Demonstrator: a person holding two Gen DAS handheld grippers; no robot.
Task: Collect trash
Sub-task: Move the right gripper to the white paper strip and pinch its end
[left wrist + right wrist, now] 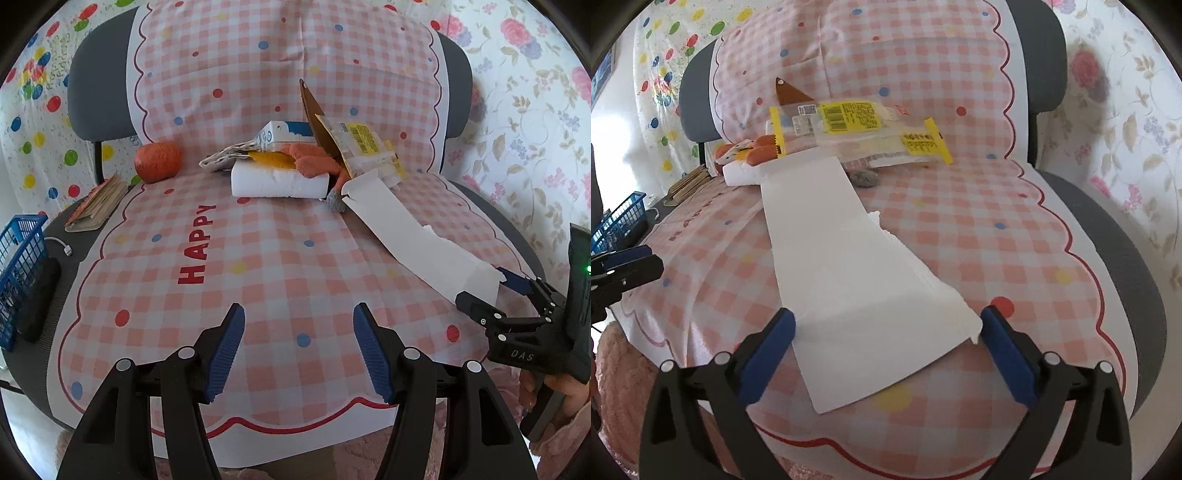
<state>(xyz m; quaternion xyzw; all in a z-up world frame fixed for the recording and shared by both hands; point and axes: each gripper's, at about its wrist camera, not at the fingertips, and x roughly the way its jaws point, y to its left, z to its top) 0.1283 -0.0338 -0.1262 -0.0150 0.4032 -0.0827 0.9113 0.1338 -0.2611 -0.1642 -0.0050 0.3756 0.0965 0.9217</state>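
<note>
A long white flattened carton (849, 266) lies on the checked cloth, reaching from the pile at the back toward the front right; it also shows in the left wrist view (413, 240). My right gripper (886, 332) is open with its blue pads either side of the carton's near end, also seen at the right in the left wrist view (491, 291). A yellow-printed clear wrapper (864, 125) and a brown card (792, 94) lie behind. My left gripper (299, 350) is open and empty over the cloth's front.
On the chair seat sit a white foam block (280, 181), a milk carton (284, 134), an orange plush (314, 158), an orange ball (158, 161) and a worn booklet (98, 203). A blue basket (20, 269) stands at the left edge.
</note>
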